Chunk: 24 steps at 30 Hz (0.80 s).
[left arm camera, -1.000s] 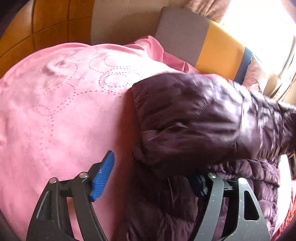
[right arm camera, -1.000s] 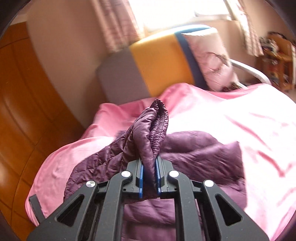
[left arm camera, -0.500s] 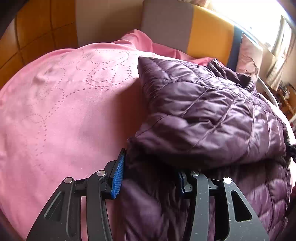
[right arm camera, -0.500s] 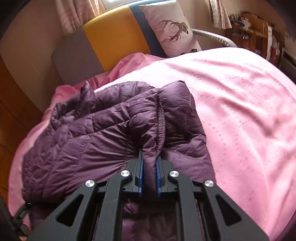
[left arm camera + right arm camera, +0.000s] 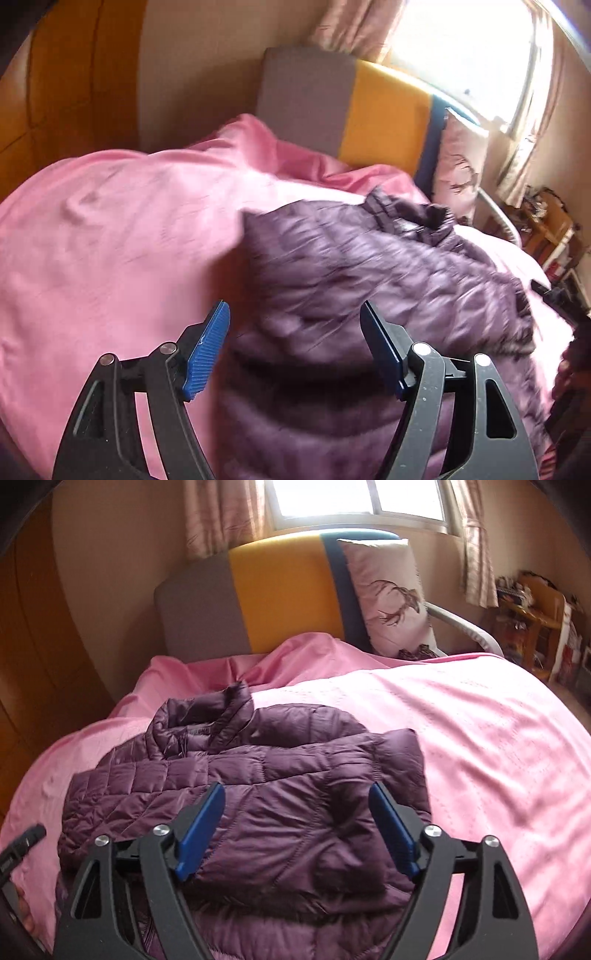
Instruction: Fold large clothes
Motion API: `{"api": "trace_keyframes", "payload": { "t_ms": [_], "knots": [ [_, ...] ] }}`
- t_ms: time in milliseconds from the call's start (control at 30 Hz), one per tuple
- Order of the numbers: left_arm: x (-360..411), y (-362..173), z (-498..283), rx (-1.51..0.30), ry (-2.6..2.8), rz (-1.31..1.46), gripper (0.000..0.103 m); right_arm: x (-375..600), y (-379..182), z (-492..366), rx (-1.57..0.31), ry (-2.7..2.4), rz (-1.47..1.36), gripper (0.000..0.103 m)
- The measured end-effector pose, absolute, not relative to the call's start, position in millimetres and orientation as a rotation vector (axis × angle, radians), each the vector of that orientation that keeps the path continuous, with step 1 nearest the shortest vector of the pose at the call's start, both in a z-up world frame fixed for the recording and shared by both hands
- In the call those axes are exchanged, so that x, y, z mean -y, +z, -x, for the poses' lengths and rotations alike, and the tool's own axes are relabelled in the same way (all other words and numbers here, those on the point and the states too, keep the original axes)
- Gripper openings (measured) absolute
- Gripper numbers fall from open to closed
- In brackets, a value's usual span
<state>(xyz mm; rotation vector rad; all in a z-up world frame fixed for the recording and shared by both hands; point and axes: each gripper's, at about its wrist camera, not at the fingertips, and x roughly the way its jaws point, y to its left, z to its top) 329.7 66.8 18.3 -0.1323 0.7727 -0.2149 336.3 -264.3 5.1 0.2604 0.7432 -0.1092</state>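
1. The right gripper [image 5: 295, 821] has just been opening; its jaws stand spread wide above the jacket [image 5: 258, 812], with nothing pinched between the blue pads [image 5: 201, 829].
2. The left gripper [image 5: 295, 347] has also just been opening; its jaws stand spread, blue pads [image 5: 207, 350] clear of the fabric, hovering over the near left edge of the jacket [image 5: 351, 295].
3. The jacket is purple and quilted. It lies folded on the pink bedspread [image 5: 480, 746], toward the left side of the bed, collar [image 5: 207, 720] pointing at the headboard [image 5: 273, 590].
4. A sleeve or side panel is folded across its body, leaving a thick layered bundle right under the right gripper.
5. The left view is blurred, so the jacket's folds are hard to read there.
6. In the right view a dark tip of the left gripper shows at the lower left edge, beside the jacket.
7. Beyond the bedspread stands the grey, yellow and blue headboard, with a deer-print pillow [image 5: 391, 598] leaning against it.
8. Behind that are a window [image 5: 358, 498] and curtains [image 5: 221, 513]; a wooden shelf [image 5: 535, 616] stands far right.
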Motion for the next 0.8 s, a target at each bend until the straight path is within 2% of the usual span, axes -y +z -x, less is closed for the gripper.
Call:
{"api": "trace_keyframes", "payload": {
  "t_ms": [167, 333, 567, 800],
  "knots": [
    [-31.9, -6.9, -361.9, -0.862, -0.267, 0.108, 0.074, 262.8, -23.4, -363.3, -0.821, -0.108, -0.288, 0.09],
    [-40.5, -46.2, -368.5, -0.942, -0.259, 0.14, 0.074, 262.7, -57.9, -372.0, -0.874, -0.08, -0.26, 0.092],
    [-43.5, -51.0, -363.4, -0.932, -0.256, 0.143, 0.074, 265.7, -73.5, -372.9, -0.866, -0.067, -0.279, 0.095],
    [-49.2, -22.8, -351.8, -0.887, -0.231, 0.122, 0.074, 282.0, -48.5, -348.7, -0.817, -0.041, -0.359, 0.097]
  ]
}}
